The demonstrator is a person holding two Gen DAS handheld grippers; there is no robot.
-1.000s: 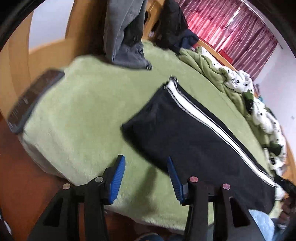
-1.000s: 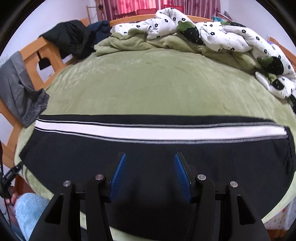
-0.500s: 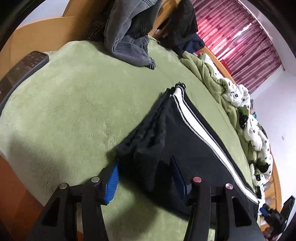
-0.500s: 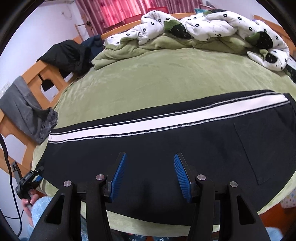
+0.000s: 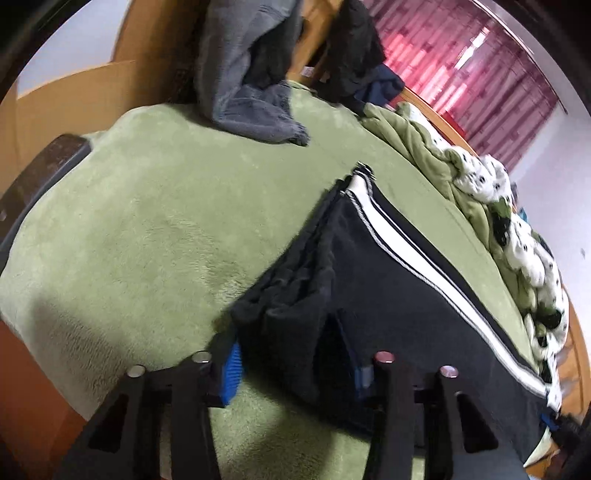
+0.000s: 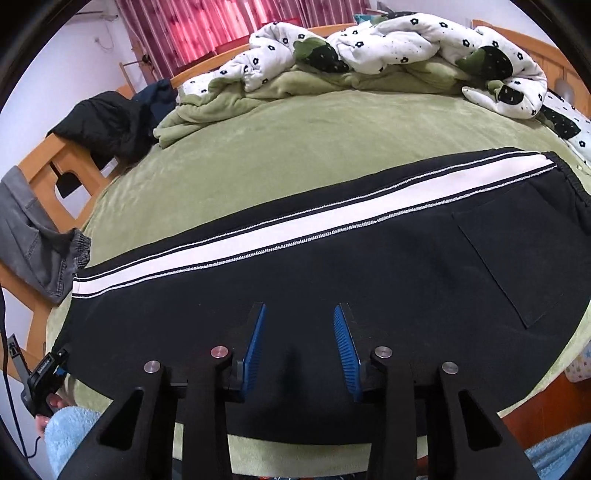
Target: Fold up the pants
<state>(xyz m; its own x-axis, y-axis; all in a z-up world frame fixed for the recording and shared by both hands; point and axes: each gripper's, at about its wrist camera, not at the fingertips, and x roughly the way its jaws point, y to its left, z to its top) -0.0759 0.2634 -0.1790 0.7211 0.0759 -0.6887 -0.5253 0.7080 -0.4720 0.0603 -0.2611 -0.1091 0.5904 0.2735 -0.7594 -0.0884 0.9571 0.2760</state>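
- The black track pants [image 6: 369, 266], with a white side stripe [image 6: 258, 236], lie flat across the near half of the bed [image 6: 295, 147], which is covered by a green fleece blanket; the waistband sits at 3 o'clock in the right wrist view and the leg cuffs at 9 o'clock.
- The left tongs [image 5: 295, 365] have just been closing, and the bunched cuff end of the pants stands between the 2 blue pads [image 5: 232, 373], which pinch it at the edge of the bed.
- The right tongs [image 6: 301, 350] have just been closing as well; their blue pads are spread apart over the black cloth at the middle of the leg, with a low ridge of fabric between them, and no pinch shows.
- In the right wrist view the left tongs appear at 8 o'clock, held by a hand [image 6: 46, 406] in a light blue fleecy sleeve [image 6: 70, 435].
- A grey pair of trousers [image 5: 251, 92] hangs over the wooden bed frame [image 5: 74, 103] at 12 o'clock in the left wrist view.
- A crumpled white flower-print duvet [image 6: 388, 48] lies along the far side of the bed, and a dark jacket [image 6: 107, 125] is draped over the frame at 10 o'clock.
- Red curtains [image 6: 192, 26] hang behind.
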